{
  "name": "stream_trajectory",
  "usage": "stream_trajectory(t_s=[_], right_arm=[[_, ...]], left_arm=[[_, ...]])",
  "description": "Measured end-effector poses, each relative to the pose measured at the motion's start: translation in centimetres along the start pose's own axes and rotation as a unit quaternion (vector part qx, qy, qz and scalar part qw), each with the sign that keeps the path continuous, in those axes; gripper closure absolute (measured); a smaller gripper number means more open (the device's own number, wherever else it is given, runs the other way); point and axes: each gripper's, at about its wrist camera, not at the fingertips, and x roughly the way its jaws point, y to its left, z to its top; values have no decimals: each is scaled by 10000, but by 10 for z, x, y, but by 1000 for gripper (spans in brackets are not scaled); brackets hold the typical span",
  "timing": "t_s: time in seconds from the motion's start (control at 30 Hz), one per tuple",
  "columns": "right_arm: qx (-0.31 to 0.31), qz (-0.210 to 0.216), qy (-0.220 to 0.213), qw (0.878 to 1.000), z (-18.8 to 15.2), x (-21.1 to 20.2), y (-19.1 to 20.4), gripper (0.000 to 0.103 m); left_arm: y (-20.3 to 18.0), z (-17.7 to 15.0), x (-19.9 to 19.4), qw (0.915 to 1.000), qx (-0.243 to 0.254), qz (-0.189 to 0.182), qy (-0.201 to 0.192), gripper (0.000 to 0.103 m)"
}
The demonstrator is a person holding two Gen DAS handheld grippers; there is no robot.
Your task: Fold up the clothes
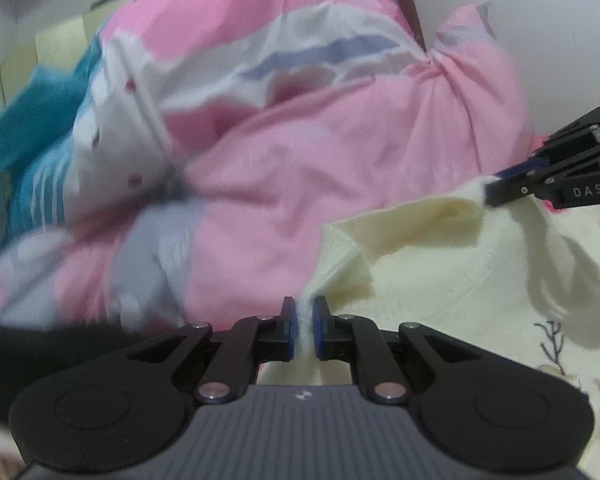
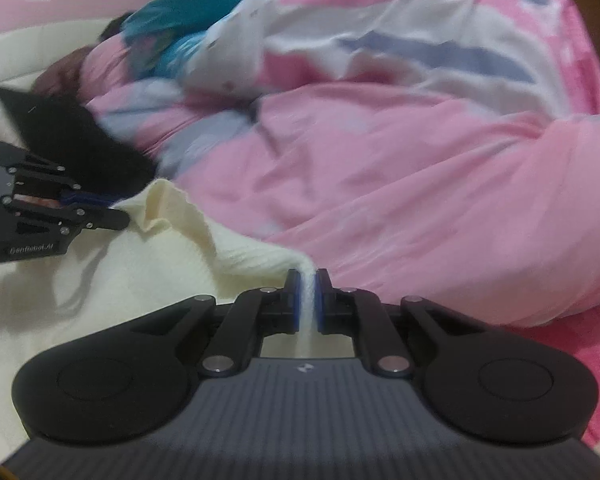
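Pinching the same knitted edge from two ends, both grippers are closed on the cream sweater (image 1: 440, 264), which lies on the bed in front of the heaped pink duvet (image 1: 320, 168). The left gripper (image 1: 305, 320) has cream knit squeezed between its blue pads, and the right gripper (image 2: 308, 300) holds a matching fold between its own. Each wrist view shows the other gripper off to the side, clamped on the far end of the ribbed band: the right one (image 1: 488, 188) at the right edge of the left view, the left one (image 2: 120, 212) at the left edge of the right view.

Between the two grips the ribbed edge runs as a slack, slightly sagging line parallel to the duvet's near flank, just beside it. The sweater's body trails from that line away from the duvet, toward the person. Neither hand looks nearer to the duvet.

The likely next move is a lift and spread, so the long axis between the jaws should probably stay parallel to the duvet. A black garment (image 2: 80, 140) and a teal cloth (image 2: 188, 8) lie against the duvet's far left, apart from the sweater.
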Motion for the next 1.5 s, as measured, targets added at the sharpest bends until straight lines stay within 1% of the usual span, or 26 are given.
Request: stream_trajectory(t_s=[0.07,0.13,0.23,0.43,0.53,0.57,0.63,0.7,0.73,0.8,0.87,1.0,1.1,1.2,1.3,1.4,1.5], right_arm=[[144,-190,-126,9996,3,6,-8,98],[332,-289,-218,9988,6,9,-18,98],[386,-388,-243,9982,5,17,-28,98],[263,-556,-69,9981,-8,46,-26,98],[171,-697,47,9974,-15,59,-23,95],[156,-743,83,9971,-17,63,-22,93],[123,-801,124,9966,-17,68,-21,89],[106,-809,157,9965,-12,64,-21,81],[98,-804,173,9966,-9,61,-21,78],[86,-795,202,9966,-3,54,-21,61],[139,-767,187,9968,3,44,-25,53],[656,-701,147,9953,14,20,-45,49],[1131,-671,15,9913,18,-4,-62,49],[1695,-560,-117,9839,12,-42,-82,49],[2159,-440,-253,9751,1,-93,-95,50],[2470,-403,-445,9672,-12,-158,-97,52],[2698,-287,-592,9607,-22,-225,-90,57]], left_arm=[[-4,10,11,9999,60,82,-98,94],[-6,18,25,9997,113,157,-132,94],[-15,15,47,9991,324,269,-108,94],[-24,-8,78,9988,363,325,83,93],[-27,-17,88,9986,379,336,159,93],[-28,-18,90,9985,383,333,180,92],[-30,-19,93,9981,434,339,264,87],[-28,-16,93,9983,353,341,317,79],[-24,-14,92,9987,226,310,337,78],[-15,-8,88,9989,-108,290,359,68],[-4,-3,84,9978,-486,236,381,65],[14,2,75,9929,-1050,261,500,64],[25,5,60,9903,-1237,313,557,64],[41,9,27,9887,-1364,315,540,64],[59,15,-24,9862,-1569,296,444,64],[73,18,-93,9840,-1730,354,216,64],[76,22,-162,9869,-1571,367,94,64]])
